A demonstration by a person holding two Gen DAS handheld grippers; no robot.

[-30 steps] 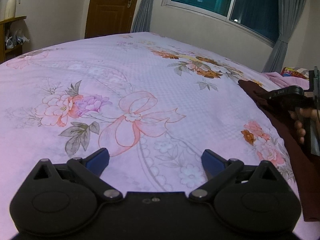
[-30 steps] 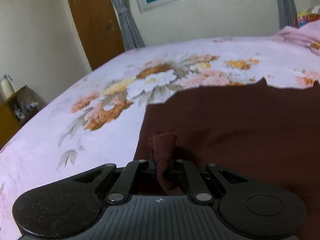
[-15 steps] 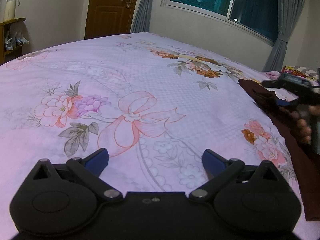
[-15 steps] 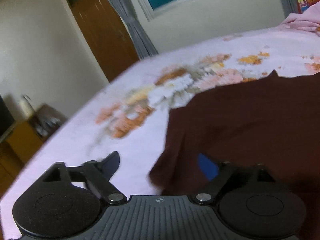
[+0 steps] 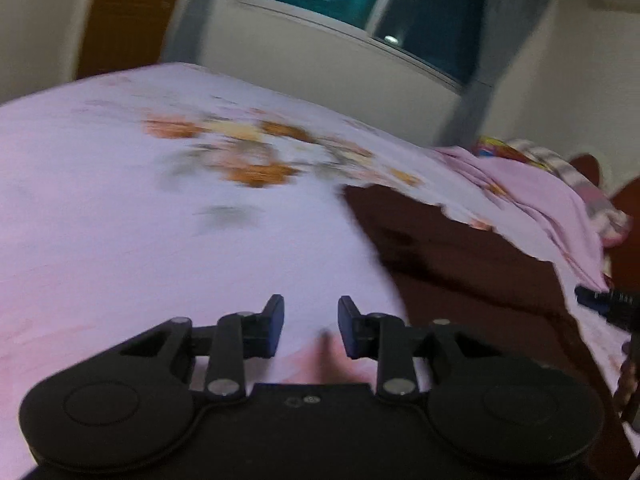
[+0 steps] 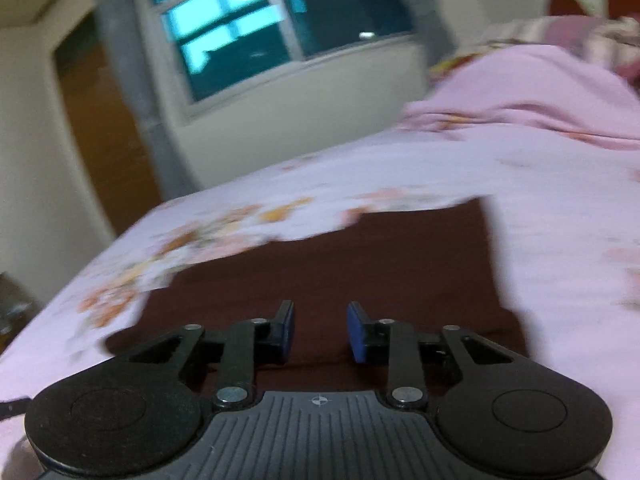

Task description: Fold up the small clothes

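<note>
A dark maroon garment point(image 6: 360, 264) lies flat on the pink floral bedsheet point(image 6: 560, 240). In the left wrist view it point(image 5: 460, 256) lies to the right of my left gripper. My left gripper point(image 5: 311, 326) is partly open and empty, over bare sheet point(image 5: 160, 240) just left of the garment's edge. My right gripper point(image 6: 320, 330) is partly open and empty, low over the near part of the garment. Its tip also shows at the right edge of the left wrist view point(image 5: 608, 306). Both views are motion-blurred.
A crumpled pink blanket point(image 5: 552, 196) and striped bedding point(image 6: 600, 36) are heaped at the head of the bed, beyond the garment. A window point(image 5: 360, 12), grey curtains and a wooden door point(image 6: 108, 128) stand behind the bed.
My right gripper let go of the garment's corner, opened wide, then narrowed and moved over the garment. My left gripper swung right toward the garment and its jaws narrowed.
</note>
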